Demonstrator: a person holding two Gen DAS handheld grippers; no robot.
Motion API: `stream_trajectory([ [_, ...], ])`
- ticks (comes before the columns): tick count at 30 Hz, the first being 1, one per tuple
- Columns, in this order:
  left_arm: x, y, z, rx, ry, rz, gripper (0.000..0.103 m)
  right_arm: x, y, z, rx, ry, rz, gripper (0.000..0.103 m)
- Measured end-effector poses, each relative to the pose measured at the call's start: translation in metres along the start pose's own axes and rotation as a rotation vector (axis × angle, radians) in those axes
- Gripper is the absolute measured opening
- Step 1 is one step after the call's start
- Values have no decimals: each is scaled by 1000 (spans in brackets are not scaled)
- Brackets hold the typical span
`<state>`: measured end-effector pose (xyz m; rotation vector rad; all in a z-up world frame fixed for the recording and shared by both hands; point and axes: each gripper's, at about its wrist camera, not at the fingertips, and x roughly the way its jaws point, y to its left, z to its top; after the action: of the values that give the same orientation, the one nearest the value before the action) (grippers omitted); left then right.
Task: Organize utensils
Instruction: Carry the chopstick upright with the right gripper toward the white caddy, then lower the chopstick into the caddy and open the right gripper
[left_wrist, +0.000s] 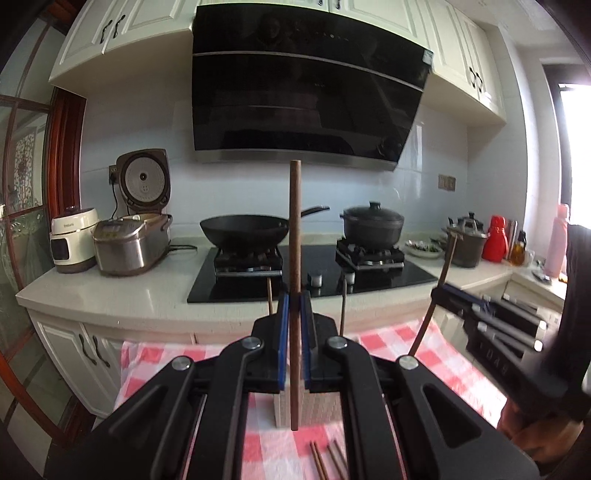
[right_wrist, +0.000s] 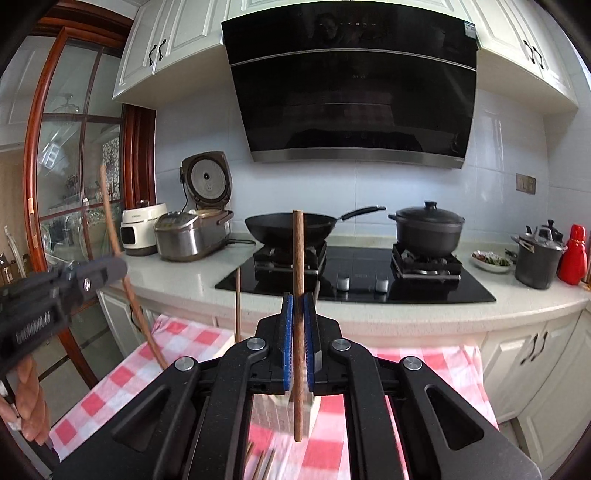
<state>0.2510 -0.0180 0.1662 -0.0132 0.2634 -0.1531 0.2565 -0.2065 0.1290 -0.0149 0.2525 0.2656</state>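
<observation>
The left gripper (left_wrist: 294, 301) clamps a brown wooden chopstick (left_wrist: 294, 258) that stands upright, its long axis vertical. The right gripper (right_wrist: 298, 304) is closed on a second brown wooden chopstick (right_wrist: 298, 295), also upright. Both hang above a red-and-white checked tablecloth (left_wrist: 388, 332) in a kitchen with a white stone counter (left_wrist: 129, 295) and black gas hob (left_wrist: 388, 277). Below stands a white ribbed holder (left_wrist: 317, 406) with chopsticks rising from it. More chopsticks (left_wrist: 325, 461) lie on the cloth.
</observation>
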Motion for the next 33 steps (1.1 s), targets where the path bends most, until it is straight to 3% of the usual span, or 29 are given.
stream_trajectory([
  [5,40,5,40,-25,-27,9,6,31,-2,17,-9,-23,0,7],
  [9,74,10,46,-48,2,5,6,60,-6,14,8,8,20,7],
  [21,166,12,-27,-74,230,-34,6,124,-17,-26,23,184,47,7],
  [27,182,21,-55,-78,278,-9,7,144,-25,-42,61,236,51,9],
  [30,176,27,-60,-86,267,1,18,140,-30,-43,81,229,51,11],
  [32,164,34,-62,-92,242,27,40,131,-32,-44,81,218,43,14],
  [33,156,38,-64,-100,229,36,44,124,-33,-45,80,210,38,21],
])
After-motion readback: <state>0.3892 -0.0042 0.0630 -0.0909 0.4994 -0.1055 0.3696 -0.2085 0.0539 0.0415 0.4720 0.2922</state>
